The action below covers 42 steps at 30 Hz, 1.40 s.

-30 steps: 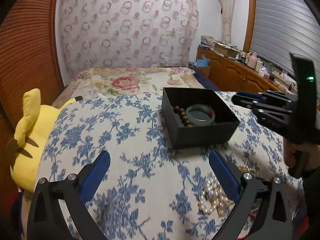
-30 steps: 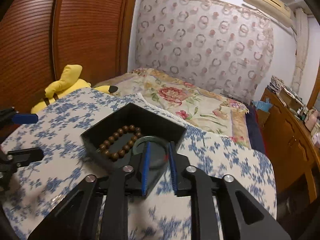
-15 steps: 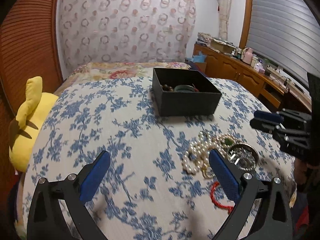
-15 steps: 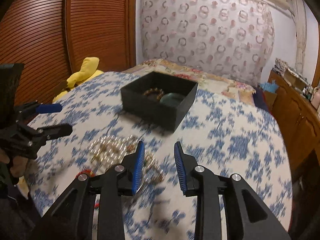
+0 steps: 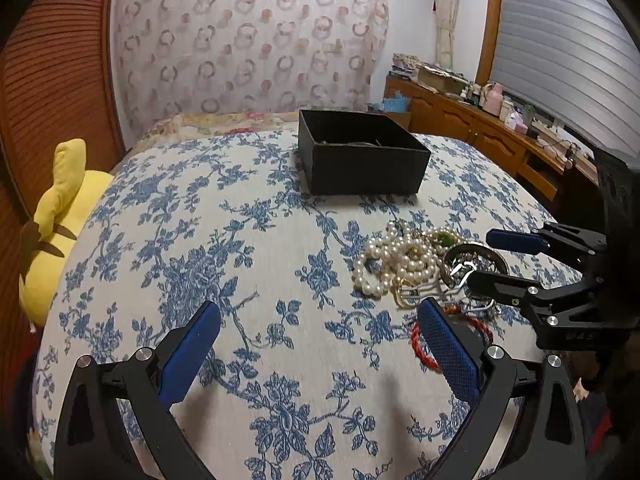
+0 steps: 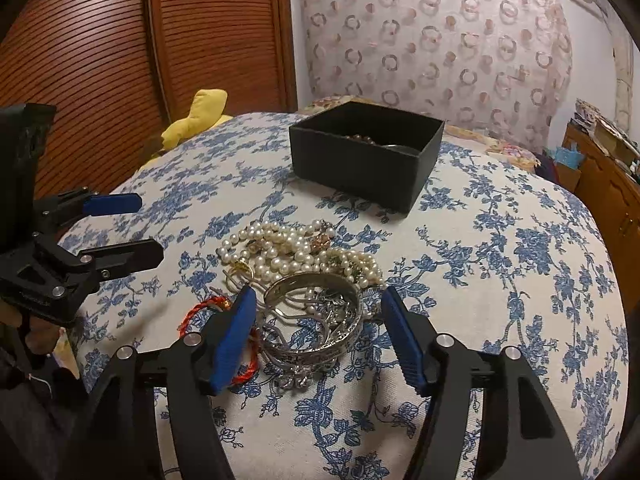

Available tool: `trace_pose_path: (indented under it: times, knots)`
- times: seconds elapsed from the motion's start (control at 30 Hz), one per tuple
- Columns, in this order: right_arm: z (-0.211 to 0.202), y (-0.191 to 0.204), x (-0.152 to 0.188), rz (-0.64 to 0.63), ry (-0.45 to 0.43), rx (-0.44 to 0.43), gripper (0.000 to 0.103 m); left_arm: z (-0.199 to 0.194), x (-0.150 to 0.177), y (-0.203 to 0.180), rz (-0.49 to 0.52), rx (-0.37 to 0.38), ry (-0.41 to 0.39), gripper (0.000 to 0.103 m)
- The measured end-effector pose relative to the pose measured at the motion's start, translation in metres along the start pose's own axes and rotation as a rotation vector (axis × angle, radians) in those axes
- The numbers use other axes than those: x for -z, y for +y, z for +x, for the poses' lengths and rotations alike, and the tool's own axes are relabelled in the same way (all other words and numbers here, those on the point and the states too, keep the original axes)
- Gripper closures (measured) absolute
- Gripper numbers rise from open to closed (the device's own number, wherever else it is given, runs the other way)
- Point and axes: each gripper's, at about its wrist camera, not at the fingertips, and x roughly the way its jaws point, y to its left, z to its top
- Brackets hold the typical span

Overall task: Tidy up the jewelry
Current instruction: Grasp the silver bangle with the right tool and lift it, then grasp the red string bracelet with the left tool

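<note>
A pile of jewelry lies on the blue-flowered cloth: a pearl necklace (image 6: 288,248) (image 5: 396,260), a silver bangle (image 6: 316,320) (image 5: 476,256), a red cord bracelet (image 6: 208,308) (image 5: 424,344) and a gold piece (image 6: 240,270). My right gripper (image 6: 320,316) is open, its pads either side of the silver bangle just above it; it also shows in the left wrist view (image 5: 500,256). My left gripper (image 5: 316,340) is open and empty over bare cloth left of the pile. The black box (image 6: 360,160) (image 5: 360,160) stands beyond, with brown beads and a bangle barely showing inside.
A yellow plush toy (image 5: 56,216) (image 6: 200,116) lies at the left edge of the table. A bed, a brown slatted wardrobe (image 6: 120,40) and a wooden sideboard (image 5: 480,128) stand around the table. The cloth drops off at the near edge.
Both grippers have pulled back from the black box toward the near side. My right gripper, nearly shut over the box before, has opened wide and come down around the silver bangle.
</note>
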Motion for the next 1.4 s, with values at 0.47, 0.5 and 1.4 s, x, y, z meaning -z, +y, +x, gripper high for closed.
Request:
trace_pose_path:
  times: [0.47,0.5,1.4]
  knots:
    - [0.001,0.002,0.002,-0.016,0.004,-0.015,0.044,0.009,0.008,-0.012,0.022,0.012,0.043,0.008]
    - [-0.003,0.001,0.002,-0.010,-0.014,-0.009,0.044,0.010,0.008,-0.014,0.028,0.013,0.046,0.008]
    - [-0.029,-0.033,0.025,0.081,-0.061,0.098,0.043,0.020,0.017,-0.055,0.168,0.055,0.096,0.098]
